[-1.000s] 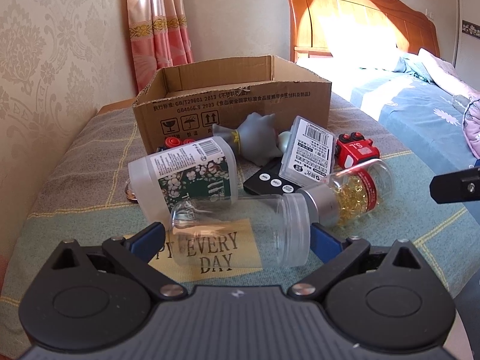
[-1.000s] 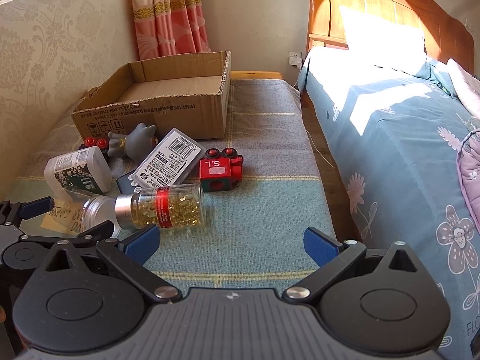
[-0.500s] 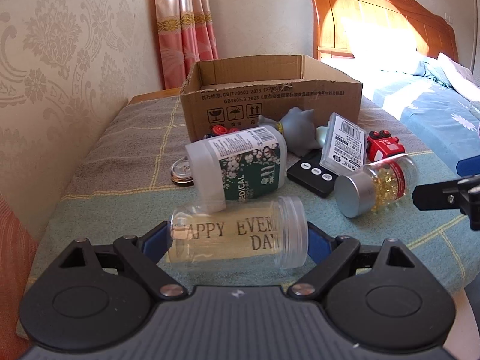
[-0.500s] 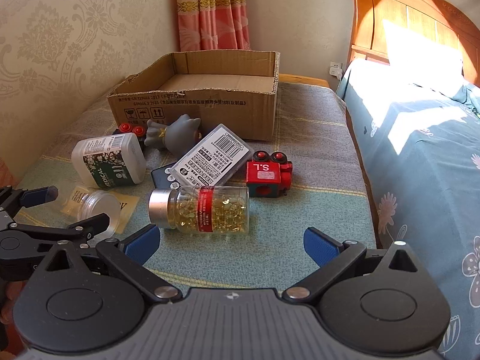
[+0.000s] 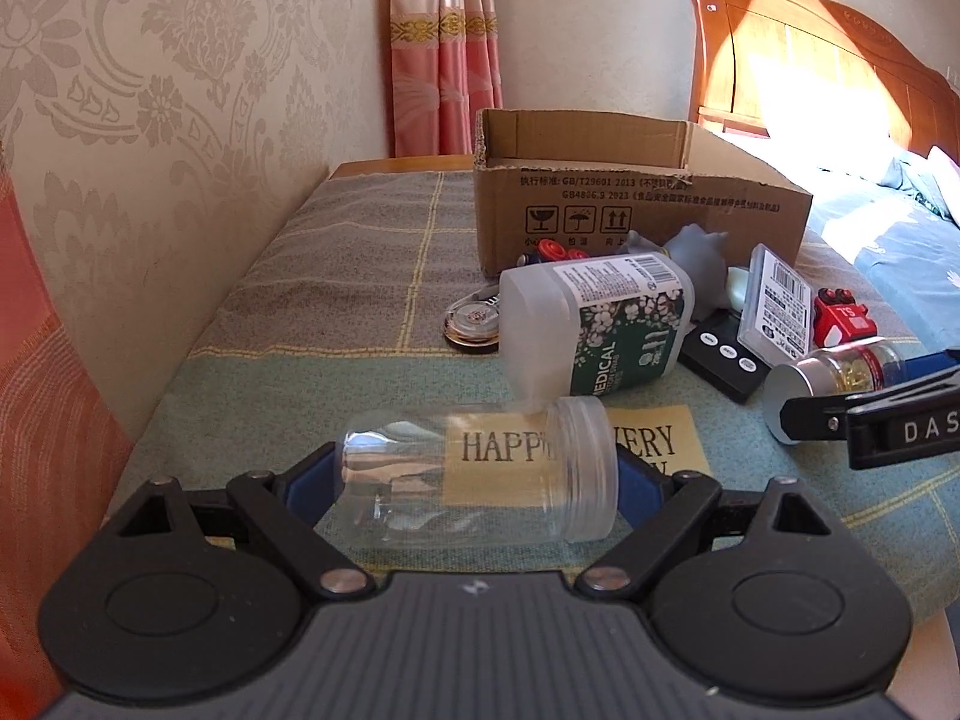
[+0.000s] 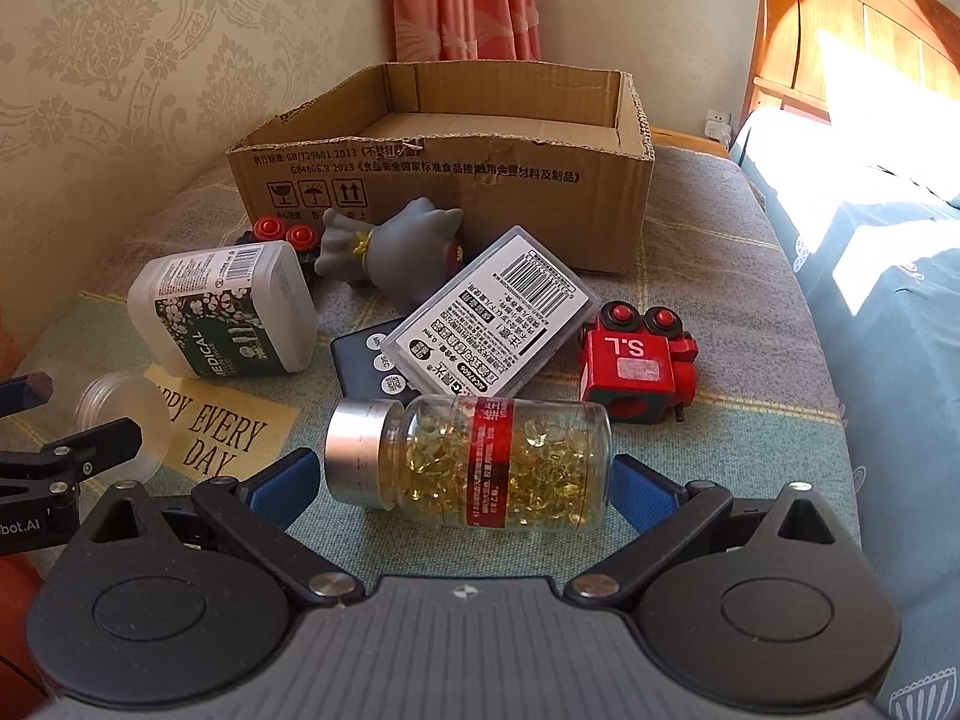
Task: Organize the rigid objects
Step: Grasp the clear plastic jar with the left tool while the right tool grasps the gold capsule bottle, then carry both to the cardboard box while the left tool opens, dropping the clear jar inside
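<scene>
1. The clear empty jar (image 5: 480,474) lies on its side across the left hand-held gripper (image 5: 477,480), its blue pads clamped on the jar's base and its ribbed mouth.
2. Under it, near the worktop's front edge, a yellow patch (image 6: 222,426) on the checked cloth (image 5: 372,276) reads "HAPPY EVERY DAY".
3. The right hand-held gripper (image 6: 459,486) has its jaws apart on either side of the capsule bottle (image 6: 474,462), which lies sideways with a silver cap and a red label; whether the pads touch it cannot be told.
4. The white bottle (image 6: 222,312) toward the left edge reads "MEDICAL".
5. A red toy train (image 6: 636,363) marked "S.L" sits toward the right edge.
6. A barcoded clear case (image 6: 492,318) leans on a black remote (image 6: 366,366).
7. The cardboard box (image 6: 444,180) at the back is printed "GB/T29601 2013" and "GB4806.9 2023".
</scene>
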The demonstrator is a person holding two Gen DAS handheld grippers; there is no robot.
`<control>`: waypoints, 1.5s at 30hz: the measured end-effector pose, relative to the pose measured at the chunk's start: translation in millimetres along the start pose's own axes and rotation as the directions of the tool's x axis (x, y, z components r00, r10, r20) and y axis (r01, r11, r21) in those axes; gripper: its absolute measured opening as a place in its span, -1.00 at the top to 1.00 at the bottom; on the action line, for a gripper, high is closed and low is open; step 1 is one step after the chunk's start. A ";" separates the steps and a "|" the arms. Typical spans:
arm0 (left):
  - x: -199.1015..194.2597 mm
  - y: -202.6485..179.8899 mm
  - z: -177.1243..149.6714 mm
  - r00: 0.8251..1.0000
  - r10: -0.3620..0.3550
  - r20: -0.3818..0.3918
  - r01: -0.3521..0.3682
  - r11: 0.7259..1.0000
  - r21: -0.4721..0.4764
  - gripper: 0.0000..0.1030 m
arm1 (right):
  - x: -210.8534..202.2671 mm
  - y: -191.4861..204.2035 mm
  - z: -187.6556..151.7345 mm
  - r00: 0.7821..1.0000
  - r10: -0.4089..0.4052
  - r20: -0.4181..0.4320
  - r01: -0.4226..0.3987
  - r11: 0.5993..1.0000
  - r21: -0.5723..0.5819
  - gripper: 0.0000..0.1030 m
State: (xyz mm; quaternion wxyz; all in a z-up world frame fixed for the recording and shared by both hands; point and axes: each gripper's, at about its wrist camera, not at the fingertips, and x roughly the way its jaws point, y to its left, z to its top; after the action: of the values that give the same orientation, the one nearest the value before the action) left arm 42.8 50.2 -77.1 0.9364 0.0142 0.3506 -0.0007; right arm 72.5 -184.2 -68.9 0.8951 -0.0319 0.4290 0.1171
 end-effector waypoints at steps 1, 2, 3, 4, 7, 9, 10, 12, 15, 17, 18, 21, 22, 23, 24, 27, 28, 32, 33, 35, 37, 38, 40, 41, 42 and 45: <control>1.1 0.4 -0.4 1.000 -0.002 -0.004 0.002 1.000 -0.002 -0.77 | 3.2 2.1 0.6 1.000 -0.017 -0.004 0.017 1.000 0.003 -1.00; 2.0 1.1 -0.7 1.000 -0.005 -0.010 0.005 1.000 -0.006 -0.77 | 7.5 4.3 0.9 0.999 -0.044 -0.011 0.044 0.999 0.001 -1.00; 3.0 1.4 -1.1 1.000 -0.006 -0.013 0.006 1.000 -0.012 -0.77 | 10.0 5.3 0.8 0.998 -0.065 -0.014 0.065 0.998 -0.002 -1.00; 3.7 1.6 -1.4 1.000 -0.007 -0.014 0.007 1.000 -0.017 -0.78 | 14.3 4.5 0.1 0.996 -0.084 -0.025 0.084 0.996 -0.004 -1.00; 5.8 2.8 -2.5 1.000 -0.014 -0.015 0.013 0.999 -0.038 -0.83 | 17.6 -1.5 -3.8 0.995 -0.091 -0.040 0.091 0.996 -0.006 -1.00; 8.1 3.7 -3.7 1.000 -0.022 -0.020 0.021 0.998 -0.055 -0.85 | 16.2 -3.9 -3.8 0.996 -0.083 -0.042 0.082 0.997 -0.013 -1.00; 9.7 4.1 -4.6 0.999 -0.024 -0.024 0.022 0.998 -0.063 -0.87 | 15.8 -4.4 -3.7 0.996 -0.078 -0.044 0.077 0.997 -0.020 -1.00; 13.8 4.8 -8.6 0.999 -0.029 -0.038 0.025 0.997 -0.079 -0.88 | 14.9 -5.4 -4.7 0.997 -0.071 -0.034 0.070 0.997 -0.023 -1.00; 17.9 2.9 -14.5 0.998 -0.015 -0.055 0.010 0.997 -0.075 -0.99 | 12.3 -5.5 -7.9 0.998 -0.069 -0.015 0.068 0.997 -0.025 -1.00; 18.2 -0.2 -16.0 0.999 -0.001 -0.052 -0.002 0.998 -0.057 -0.99 | 9.1 -5.2 -9.8 0.998 -0.065 -0.004 0.065 0.997 -0.028 -1.00; 18.1 -0.1 -15.8 0.999 0.000 -0.054 -0.004 0.998 -0.064 -0.99 | 8.7 -5.1 -10.2 0.998 -0.065 0.000 0.065 0.997 -0.029 -1.00; 19.2 -0.7 -14.7 0.998 0.009 -0.057 -0.013 0.997 -0.070 -0.99 | 6.9 -5.3 -12.4 0.998 -0.066 0.018 0.066 0.997 -0.026 -1.00; 19.3 -1.1 -14.8 0.998 0.013 -0.056 -0.017 0.997 -0.073 -0.99 | 6.5 -4.8 -13.4 0.997 -0.068 0.024 0.068 0.997 -0.024 -1.00; 19.1 -1.3 -16.0 0.999 0.017 -0.049 -0.021 0.997 -0.076 -0.99 | 6.4 -4.6 -13.9 0.997 -0.070 0.029 0.071 0.997 -0.021 -1.00; 18.6 -1.2 -17.1 0.999 0.019 -0.042 -0.022 0.997 -0.079 -0.99 | 6.3 -4.5 -14.3 0.997 -0.072 0.034 0.073 0.997 -0.018 -1.00; 17.5 -1.3 -20.1 0.999 0.025 -0.024 -0.027 0.996 -0.081 -0.99 | 6.3 -3.5 -16.5 0.995 -0.081 0.057 0.081 0.997 -0.010 -1.00; 17.4 -1.2 -20.3 0.999 0.025 -0.022 -0.027 0.996 -0.081 -0.99 | 6.0 -2.8 -17.7 0.994 -0.084 0.065 0.084 0.996 -0.008 -1.00; 15.5 -0.7 -22.7 1.000 0.025 -0.010 -0.025 0.997 -0.078 -0.99 | 6.3 -1.8 -19.9 0.993 -0.086 0.087 0.087 0.996 -0.008 -1.00; 15.2 -0.9 -22.6 1.000 0.024 -0.010 -0.025 0.997 -0.078 -0.99 | 6.5 -1.8 -20.1 0.993 -0.085 0.086 0.086 0.996 -0.008 -1.00; 14.7 -0.8 -22.9 1.000 0.025 -0.009 -0.025 0.997 -0.078 -0.99 | 6.4 -2.3 -20.4 0.993 -0.081 0.086 0.083 0.996 -0.014 -1.00; 14.5 -0.8 -22.8 1.000 0.025 -0.008 -0.026 0.997 -0.078 -0.99 | 7.0 -2.2 -18.7 0.994 -0.078 0.078 0.080 0.997 -0.022 -1.00; 14.7 -1.1 -22.8 1.000 0.026 -0.007 -0.026 0.997 -0.078 -0.99 | 7.5 -2.2 -17.4 0.994 -0.077 0.072 0.079 0.997 -0.025 -1.00; 14.5 -1.1 -22.7 1.000 0.025 -0.007 -0.026 0.997 -0.078 -0.99 | 9.1 -1.6 -13.4 0.995 -0.075 0.059 0.077 0.997 -0.032 -1.00; 14.6 -1.1 -22.7 1.000 0.025 -0.006 -0.026 0.997 -0.078 -0.99 | 9.5 -0.8 -12.3 0.995 -0.075 0.058 0.077 0.996 -0.039 -1.00; 14.5 -1.1 -22.8 1.000 0.026 -0.005 -0.026 0.997 -0.078 -0.99 | 10.1 0.4 -10.9 0.995 -0.075 0.058 0.078 0.996 -0.049 -1.00; 14.3 -0.6 -23.5 1.000 0.024 0.004 -0.024 0.997 -0.076 -0.99 | 12.2 3.4 -6.4 0.996 -0.072 0.059 0.076 0.994 -0.075 -1.00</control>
State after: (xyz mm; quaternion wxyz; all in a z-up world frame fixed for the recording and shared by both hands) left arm 38.2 50.4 -104.2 0.9371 -0.0171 0.3478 0.0239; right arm 74.2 -179.7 -82.2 0.9088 -0.0788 0.3971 0.1011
